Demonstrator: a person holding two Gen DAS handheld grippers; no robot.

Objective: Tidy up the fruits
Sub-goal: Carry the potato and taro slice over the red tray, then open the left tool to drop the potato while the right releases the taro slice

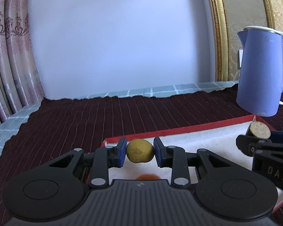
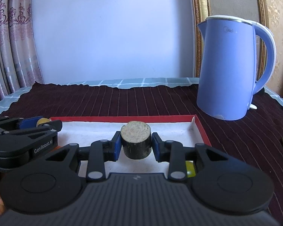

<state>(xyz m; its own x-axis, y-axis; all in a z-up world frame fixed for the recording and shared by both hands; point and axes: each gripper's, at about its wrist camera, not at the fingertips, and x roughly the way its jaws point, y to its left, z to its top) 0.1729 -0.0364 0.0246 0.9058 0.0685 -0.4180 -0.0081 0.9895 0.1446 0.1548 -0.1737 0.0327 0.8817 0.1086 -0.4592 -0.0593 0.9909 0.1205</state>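
Left wrist view
Fruit: round yellow-green speckled fruit [image 1: 140, 151], clamped between the blue pads of the left gripper [image 1: 140, 151], held above the tray.
Container: shallow red-rimmed tray with white lining [image 1: 179, 130]; blurred orange fruit [image 1: 147, 177] inside, under the gripper.
Other hand: right gripper [image 1: 259, 131] at right edge, over the tray.

Right wrist view
Fruit: dark-skinned cylindrical chunk with pale cut top [image 2: 136, 139], gripped by the right gripper [image 2: 136, 144], above the tray [image 2: 200, 130].
Container: small yellow-green piece [image 2: 189, 169] partly hidden behind the right finger.
Pose: left gripper [image 2: 42, 122] enters from left, tilted slightly down.
Background: blue plastic kettle [image 2: 228, 69] on dark red striped cloth [image 2: 122, 99].
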